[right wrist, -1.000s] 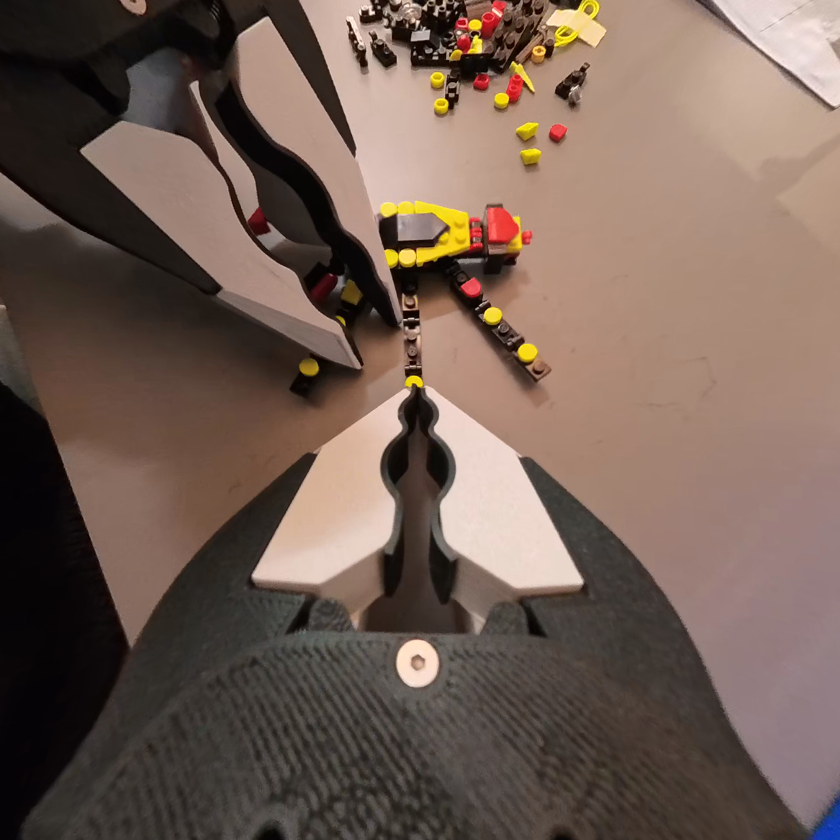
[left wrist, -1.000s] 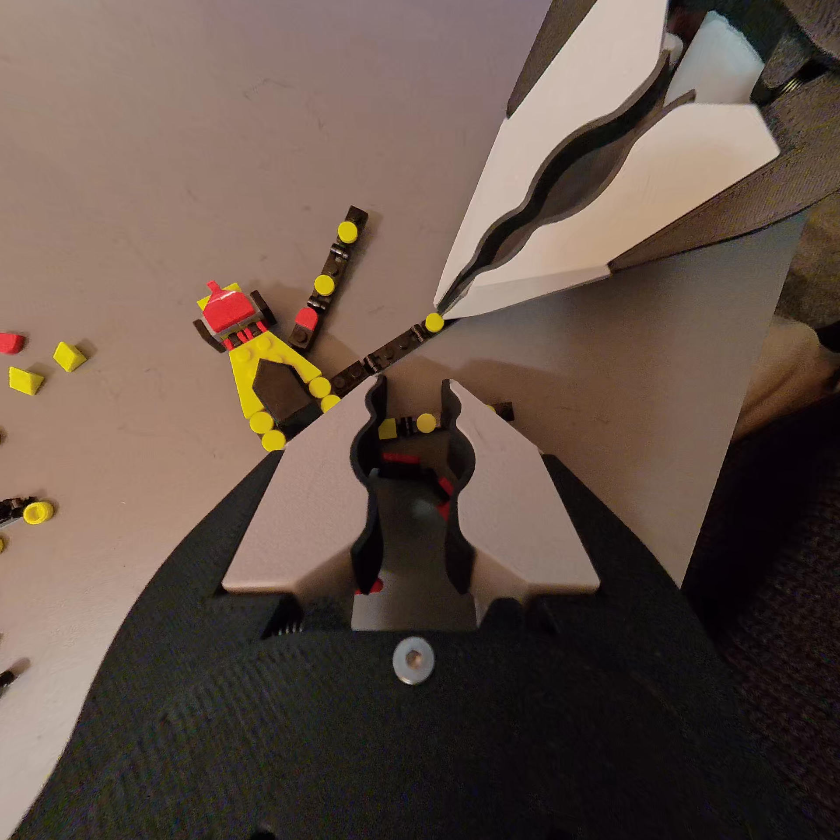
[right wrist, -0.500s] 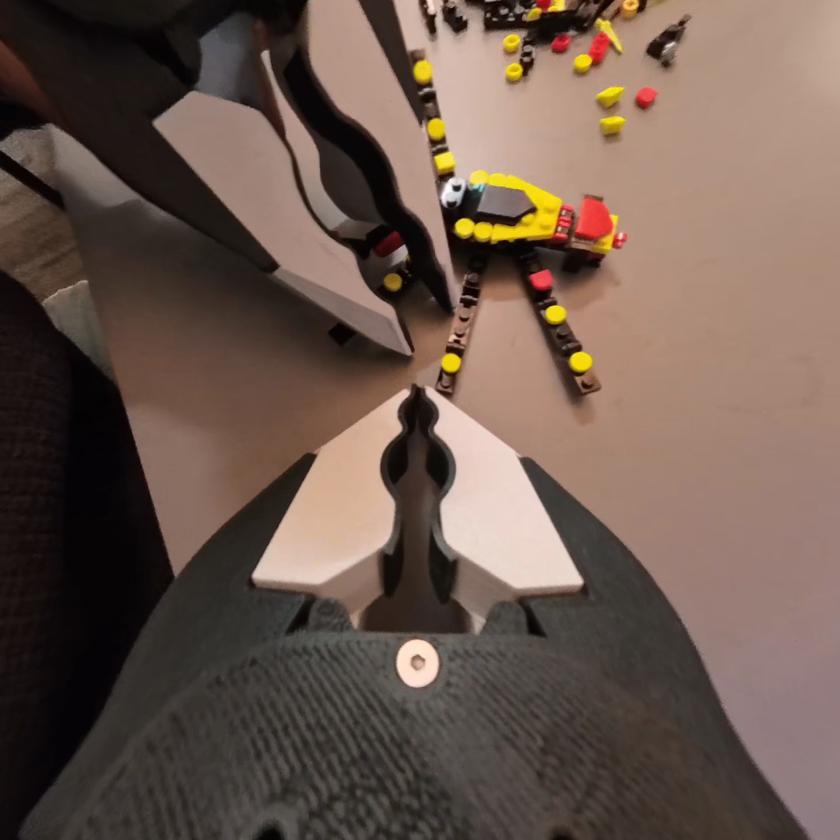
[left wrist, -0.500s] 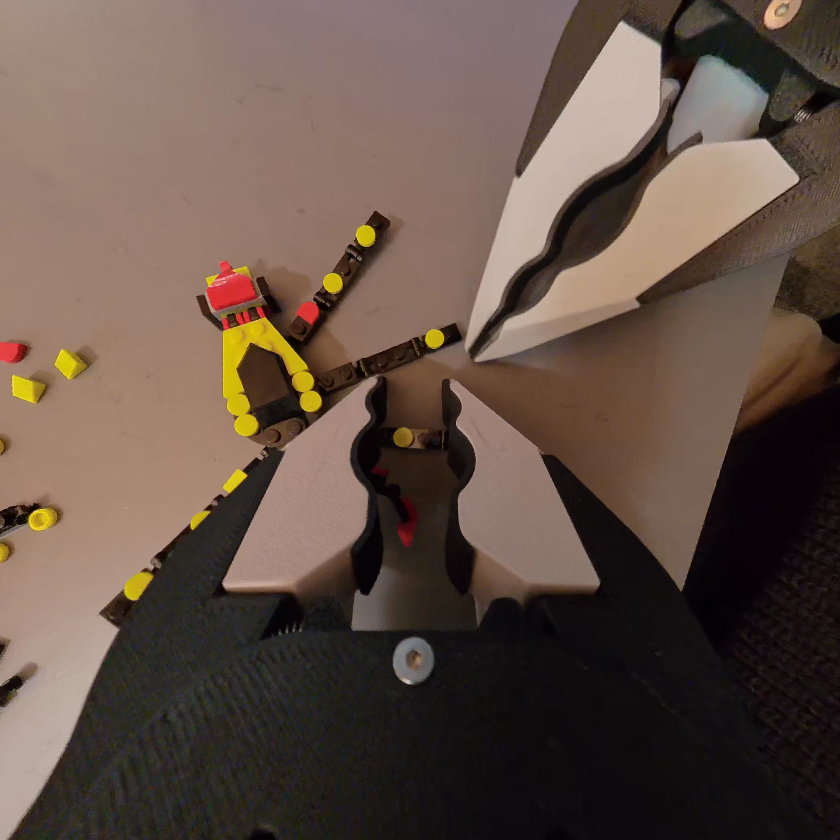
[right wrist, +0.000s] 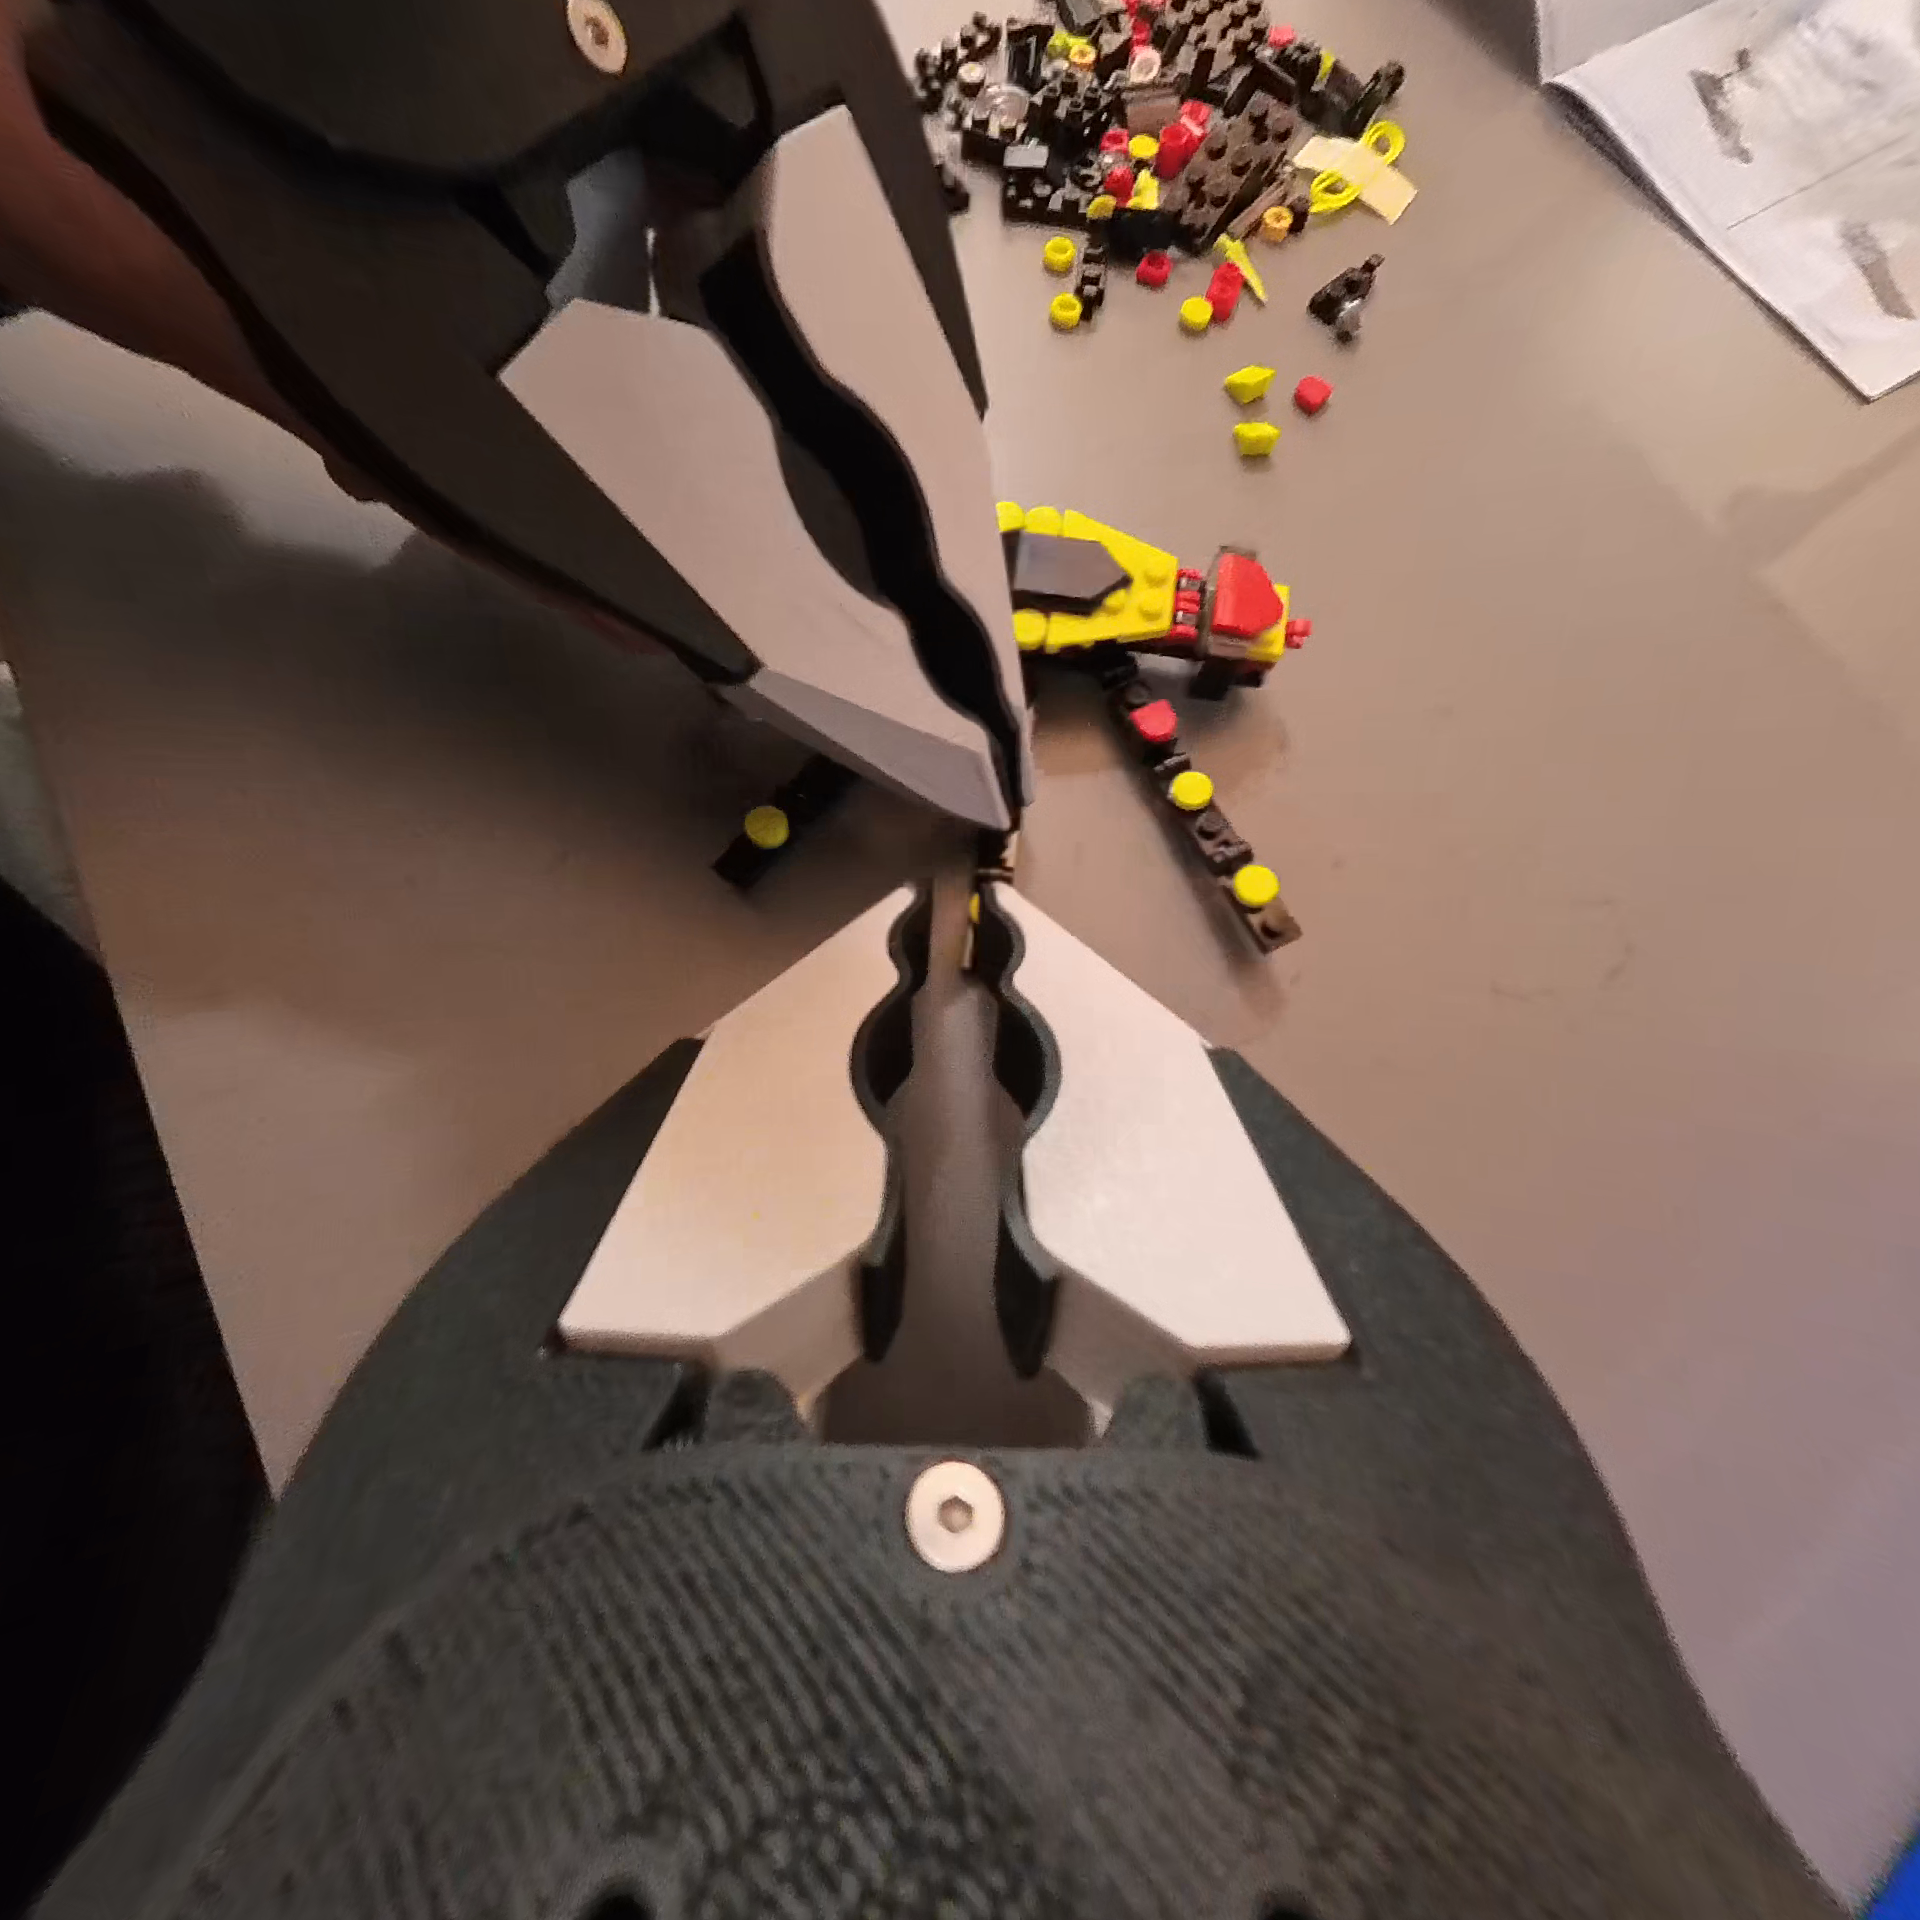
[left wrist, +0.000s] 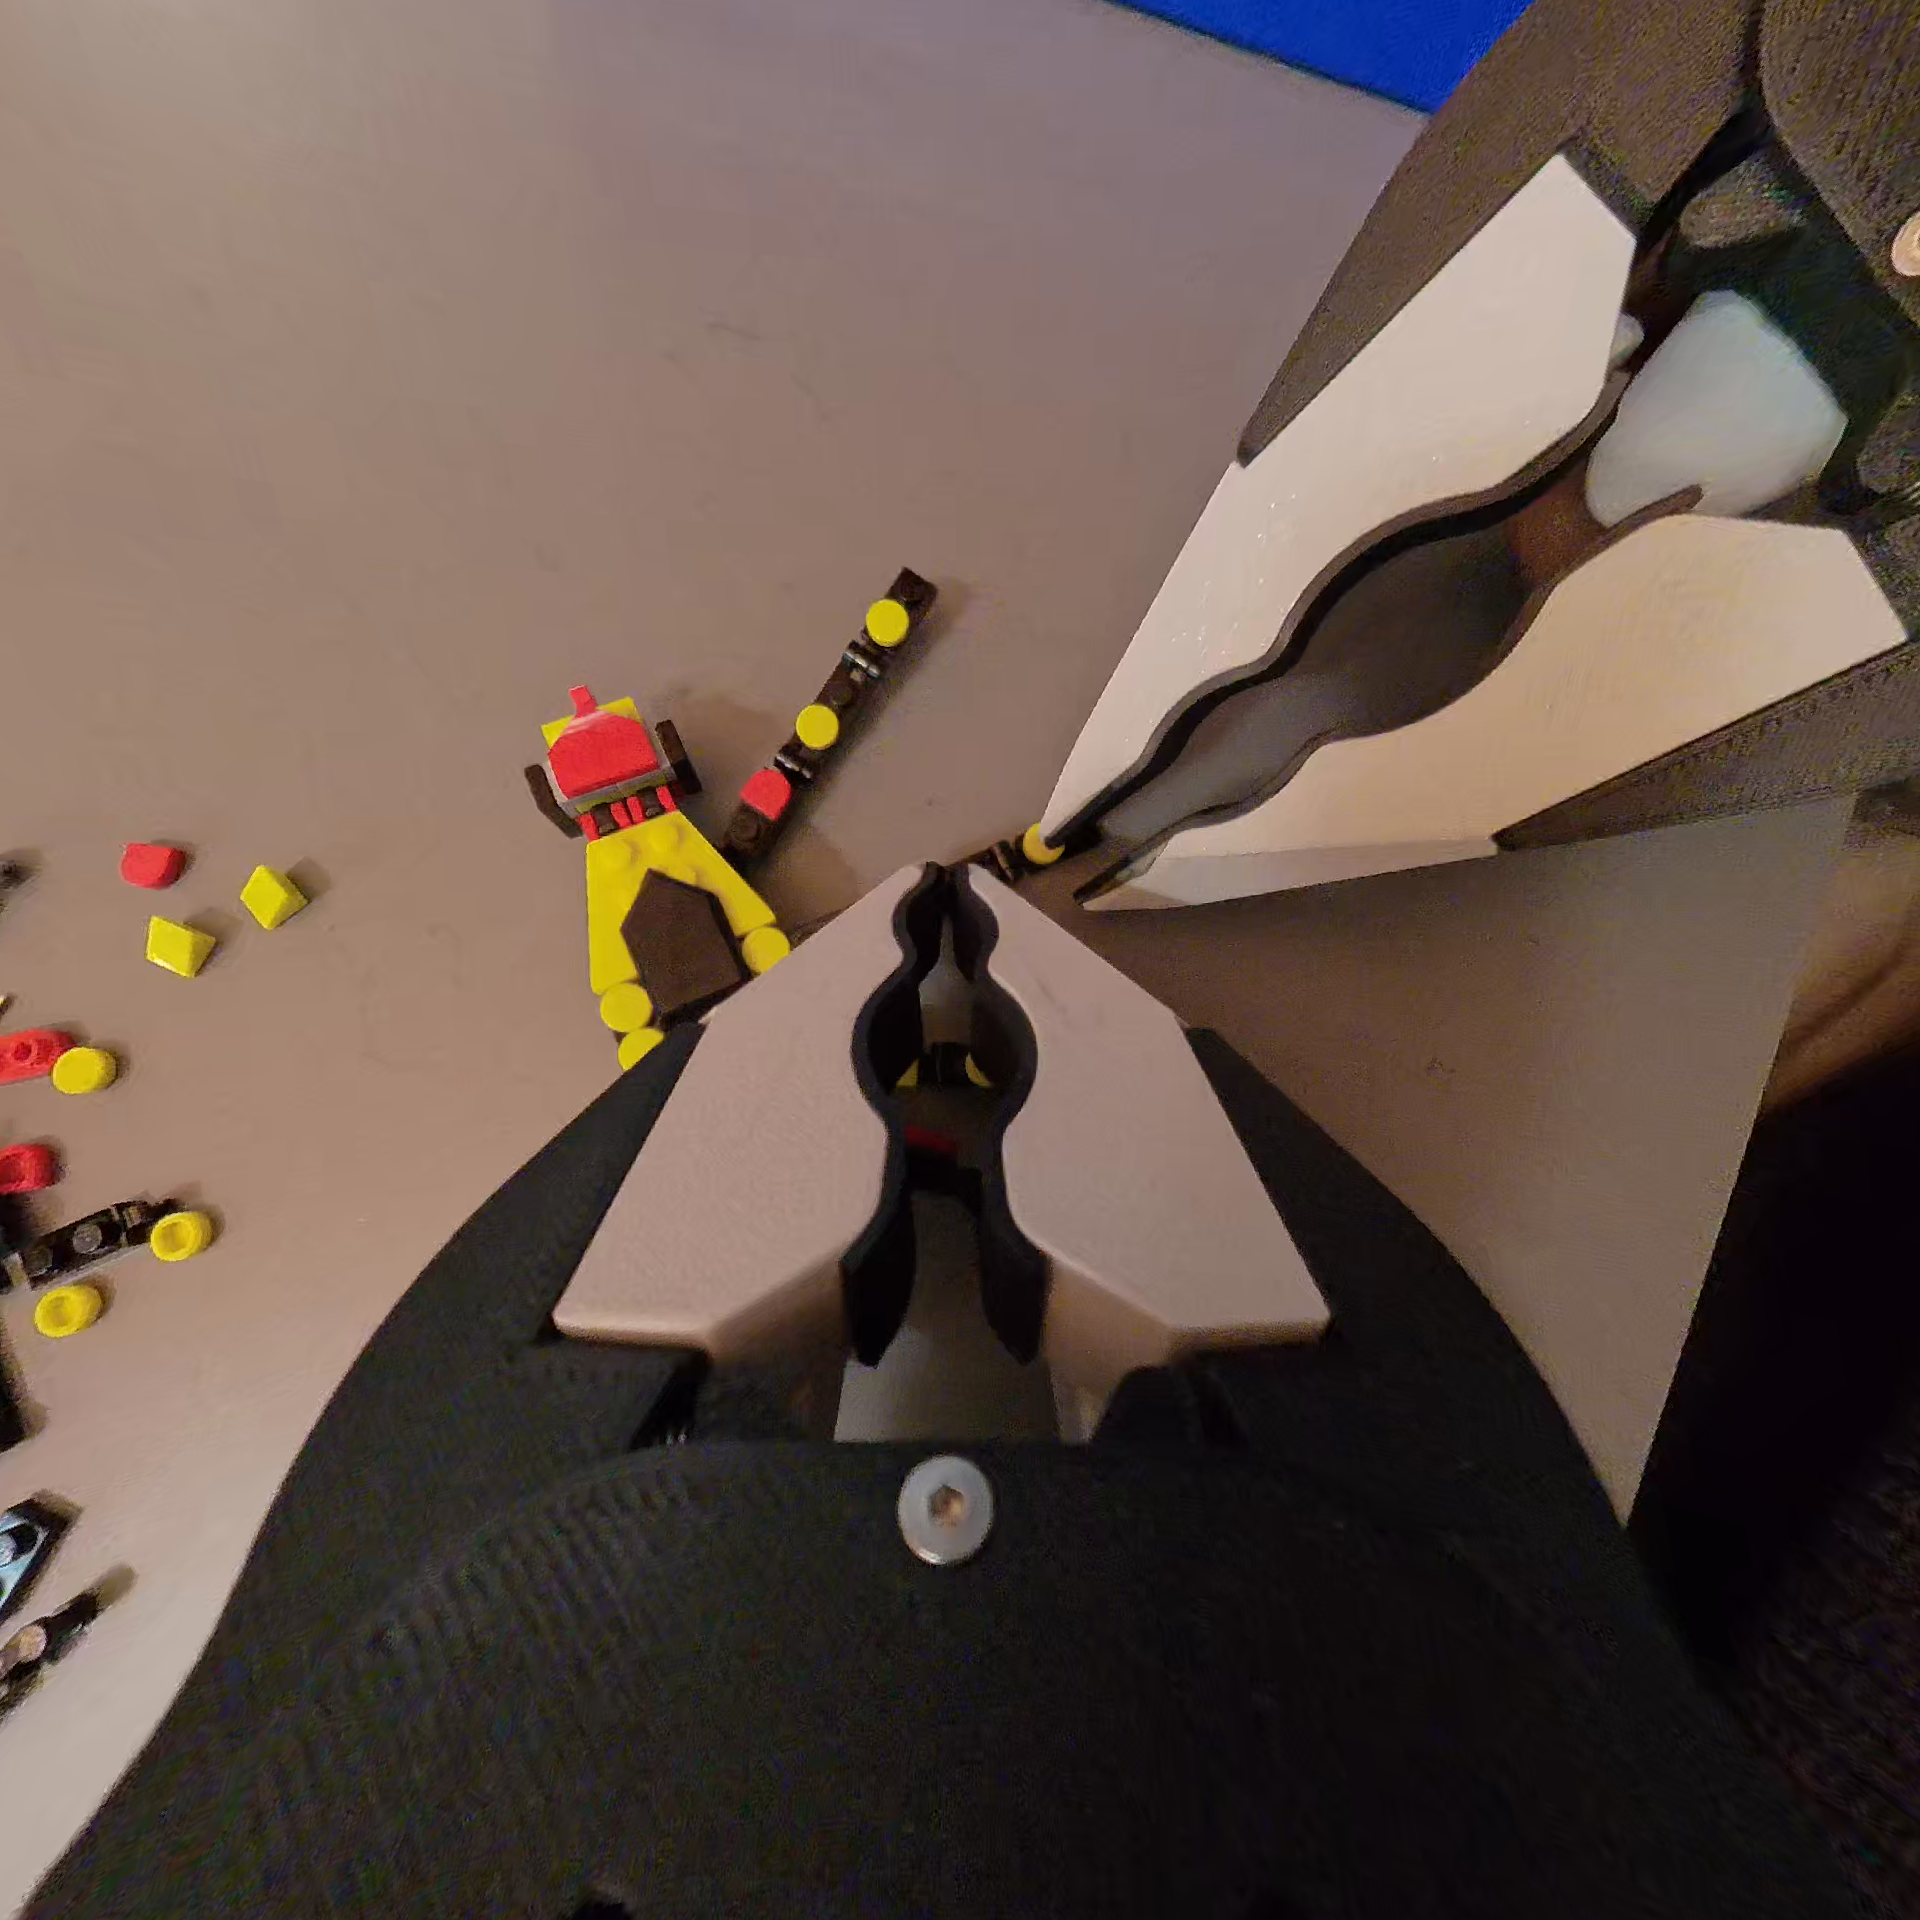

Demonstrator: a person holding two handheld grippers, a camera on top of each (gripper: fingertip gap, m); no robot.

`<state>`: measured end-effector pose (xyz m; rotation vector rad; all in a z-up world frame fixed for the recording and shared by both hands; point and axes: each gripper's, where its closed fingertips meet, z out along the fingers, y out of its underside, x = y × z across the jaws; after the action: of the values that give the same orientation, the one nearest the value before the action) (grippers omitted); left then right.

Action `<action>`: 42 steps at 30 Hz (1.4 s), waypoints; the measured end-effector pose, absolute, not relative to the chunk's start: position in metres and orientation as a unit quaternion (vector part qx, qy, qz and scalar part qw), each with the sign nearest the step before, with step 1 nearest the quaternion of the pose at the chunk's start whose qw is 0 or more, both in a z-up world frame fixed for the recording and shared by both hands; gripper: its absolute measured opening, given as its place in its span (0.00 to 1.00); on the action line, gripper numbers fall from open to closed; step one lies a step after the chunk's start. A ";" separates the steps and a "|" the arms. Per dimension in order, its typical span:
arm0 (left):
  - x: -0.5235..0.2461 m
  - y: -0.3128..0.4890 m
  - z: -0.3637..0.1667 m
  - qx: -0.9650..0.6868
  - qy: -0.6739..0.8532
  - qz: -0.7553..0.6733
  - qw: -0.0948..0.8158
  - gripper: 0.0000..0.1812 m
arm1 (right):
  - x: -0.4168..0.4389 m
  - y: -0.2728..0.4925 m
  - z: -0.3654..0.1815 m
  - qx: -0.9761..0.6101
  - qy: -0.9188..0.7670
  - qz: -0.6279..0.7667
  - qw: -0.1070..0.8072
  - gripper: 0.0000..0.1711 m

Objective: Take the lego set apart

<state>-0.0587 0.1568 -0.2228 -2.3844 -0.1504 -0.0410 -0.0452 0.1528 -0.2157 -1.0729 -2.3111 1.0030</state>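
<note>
Since half a second ago the left gripper (left wrist: 943, 883) has gone from spread fingers to tips pinched on the near end of a black leg strip (left wrist: 1013, 854), and the right gripper (left wrist: 1081, 862) has come back onto the strip's far end. From the left wrist, the yellow and red lego model (left wrist: 644, 873) lies on the counter (left wrist: 520, 364) just left of the left fingers (left wrist: 800, 1101). A second leg strip (left wrist: 831, 717) angles away beyond it.

From the right wrist, the right gripper (right wrist: 961, 914) has its tips nearly together on the yellow-studded strip end (right wrist: 987, 894), tip to tip with the left gripper (right wrist: 1003, 816). Loose pieces (right wrist: 1153, 156) lie well beyond.
</note>
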 end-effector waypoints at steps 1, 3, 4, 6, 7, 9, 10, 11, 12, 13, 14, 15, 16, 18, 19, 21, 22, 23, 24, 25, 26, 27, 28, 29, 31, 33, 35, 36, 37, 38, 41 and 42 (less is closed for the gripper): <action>-0.059 0.156 -0.223 -0.928 -0.058 -0.014 0.367 0.00 | -0.046 0.152 -0.217 -0.382 -0.828 0.355 0.204 0.04; -0.058 0.156 -0.223 -0.927 -0.059 -0.020 0.371 0.00 | -0.047 0.152 -0.218 -0.379 -0.831 0.348 0.212 0.03; -0.058 0.156 -0.223 -0.926 -0.060 -0.023 0.371 0.00 | -0.048 0.154 -0.218 -0.380 -0.830 0.345 0.218 0.03; -0.058 0.156 -0.222 -0.926 -0.063 -0.030 0.372 0.00 | -0.050 0.156 -0.215 -0.381 -0.827 0.346 0.225 0.03; -0.058 0.156 -0.223 -0.926 -0.063 -0.030 0.372 0.00 | -0.050 0.156 -0.216 -0.385 -0.826 0.346 0.223 0.03; -0.058 0.156 -0.223 -0.926 -0.062 -0.029 0.372 0.00 | -0.049 0.156 -0.218 -0.391 -0.824 0.351 0.211 0.02; -0.058 0.156 -0.223 -0.926 -0.062 -0.028 0.372 0.00 | -0.049 0.156 -0.218 -0.393 -0.823 0.355 0.206 0.01; -0.058 0.156 -0.223 -0.926 -0.062 -0.026 0.372 0.00 | -0.049 0.156 -0.218 -0.395 -0.822 0.356 0.205 0.01; -0.058 0.156 -0.223 -0.926 -0.060 -0.025 0.372 0.00 | -0.050 0.156 -0.218 -0.396 -0.821 0.355 0.206 0.02; -0.058 0.156 -0.223 -0.926 -0.059 -0.025 0.373 0.00 | -0.050 0.157 -0.218 -0.397 -0.821 0.353 0.209 0.02; -0.058 0.156 -0.223 -0.926 -0.060 -0.027 0.373 0.00 | -0.051 0.158 -0.218 -0.398 -0.820 0.352 0.211 0.04; -0.058 0.156 -0.223 -0.926 -0.060 -0.028 0.372 0.00 | -0.051 0.158 -0.217 -0.400 -0.819 0.352 0.212 0.04; -0.058 0.156 -0.223 -0.926 -0.061 -0.029 0.373 0.00 | -0.051 0.158 -0.218 -0.400 -0.819 0.352 0.211 0.05; -0.058 0.155 -0.223 -0.926 -0.061 -0.029 0.372 0.00 | -0.050 0.158 -0.218 -0.401 -0.819 0.355 0.205 0.05; -0.058 0.156 -0.223 -0.926 -0.061 -0.028 0.372 0.00 | -0.049 0.157 -0.219 -0.403 -0.820 0.355 0.198 0.06; -0.058 0.155 -0.223 -0.926 -0.061 -0.026 0.372 0.00 | -0.047 0.155 -0.224 -0.407 -0.823 0.350 0.184 0.10; -0.058 0.155 -0.223 -0.926 -0.060 -0.025 0.373 0.00 | -0.048 0.155 -0.223 -0.409 -0.820 0.354 0.188 0.09; -0.058 0.155 -0.223 -0.926 -0.060 -0.025 0.373 0.00 | -0.049 0.156 -0.222 -0.410 -0.819 0.352 0.195 0.06; -0.059 0.155 -0.223 -0.926 -0.060 -0.025 0.373 0.00 | -0.050 0.158 -0.221 -0.409 -0.819 0.349 0.200 0.04; -0.058 0.155 -0.223 -0.926 -0.061 -0.025 0.373 0.00 | -0.050 0.158 -0.222 -0.410 -0.819 0.349 0.198 0.04; -0.058 0.155 -0.223 -0.926 -0.060 -0.024 0.373 0.00 | -0.050 0.158 -0.222 -0.412 -0.817 0.351 0.197 0.04; -0.059 0.155 -0.223 -0.926 -0.060 -0.024 0.373 0.00 | -0.050 0.158 -0.222 -0.413 -0.817 0.352 0.196 0.04; -0.059 0.155 -0.223 -0.926 -0.060 -0.024 0.373 0.00 | -0.050 0.158 -0.222 -0.414 -0.817 0.353 0.194 0.04; -0.058 0.155 -0.223 -0.926 -0.060 -0.024 0.373 0.00 | -0.050 0.158 -0.222 -0.414 -0.816 0.353 0.192 0.04; -0.058 0.155 -0.223 -0.926 -0.059 -0.024 0.373 0.00 | -0.050 0.158 -0.222 -0.416 -0.815 0.355 0.190 0.04; -0.058 0.155 -0.223 -0.926 -0.058 -0.025 0.373 0.00 | -0.050 0.157 -0.222 -0.417 -0.815 0.355 0.190 0.04; -0.058 0.156 -0.223 -0.926 -0.056 -0.023 0.373 0.00 | -0.050 0.158 -0.222 -0.416 -0.816 0.353 0.191 0.04; -0.058 0.155 -0.223 -0.926 -0.055 -0.023 0.372 0.00 | -0.050 0.157 -0.222 -0.417 -0.816 0.353 0.190 0.04; -0.058 0.155 -0.223 -0.927 -0.055 -0.024 0.370 0.00 | -0.050 0.158 -0.222 -0.418 -0.816 0.353 0.189 0.04; -0.058 0.155 -0.223 -0.927 -0.056 -0.026 0.369 0.00 | -0.051 0.158 -0.222 -0.418 -0.815 0.353 0.189 0.04; -0.058 0.155 -0.223 -0.927 -0.058 -0.032 0.368 0.00 | -0.051 0.157 -0.222 -0.419 -0.815 0.353 0.188 0.04; -0.058 0.155 -0.223 -0.928 -0.059 -0.033 0.367 0.00 | -0.050 0.157 -0.223 -0.420 -0.815 0.352 0.188 0.04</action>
<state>-0.0582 0.1553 -0.2231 -2.3828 -0.1508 -0.0845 -0.0504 0.1575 -0.2226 -1.1812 -2.2942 0.9901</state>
